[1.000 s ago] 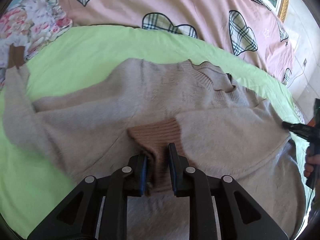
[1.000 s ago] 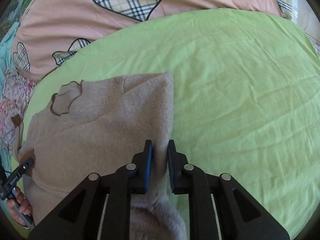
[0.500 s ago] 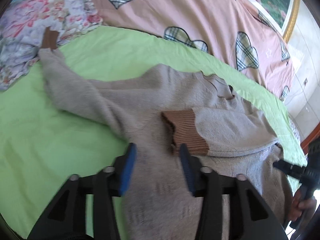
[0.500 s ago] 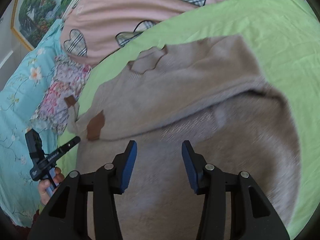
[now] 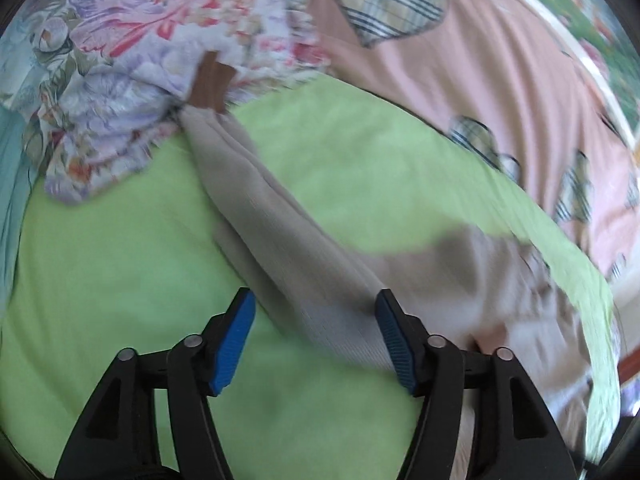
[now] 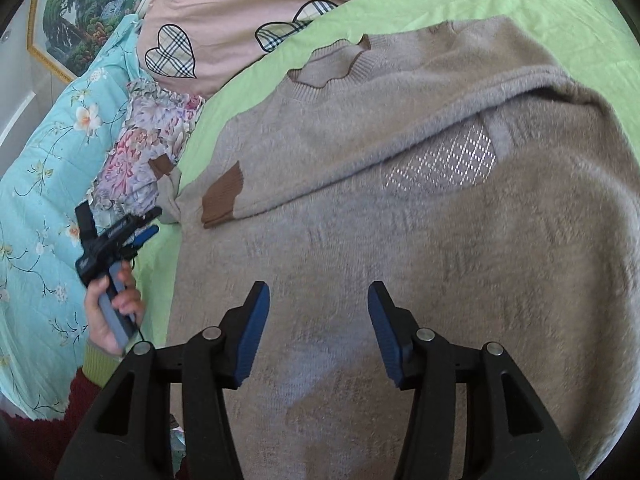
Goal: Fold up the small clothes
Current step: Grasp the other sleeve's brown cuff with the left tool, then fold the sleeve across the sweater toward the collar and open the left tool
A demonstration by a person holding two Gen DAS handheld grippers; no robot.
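left wrist view: my left gripper (image 5: 312, 336) has its blue pads spread wide, nothing between them pinched; the sweater (image 5: 460, 280) lies on the green sheet (image 5: 120, 240), and its unfolded sleeve (image 5: 256, 192) runs from under my fingers toward the sheet's far left edge.
cuff here: the brown cuff (image 5: 210, 82) of that sleeve reaches past the sheet's edge onto the floral quilt (image 5: 120, 60).
blur: the body of the sweater at the right is smeared, so i cannot read its folds from this view.
right wrist view: my right gripper (image 6: 318, 330) is also wide apart, hovering over the lower body of the sweater, gripping nothing.
folded sleeve: the other sleeve (image 6: 400, 136) already lies across the chest, its brown cuff (image 6: 222, 196) near the sweater's left side.
seen only here: the neckline (image 6: 332, 68), the left gripper in my hand at the sheet's left edge, and the pink heart cover (image 6: 240, 12) beyond.
step in hand: i judge the outstretched sleeve comes next.
doing it well: pinch near the cuff, lift lightly, lay it flat across the chest without dragging the body.
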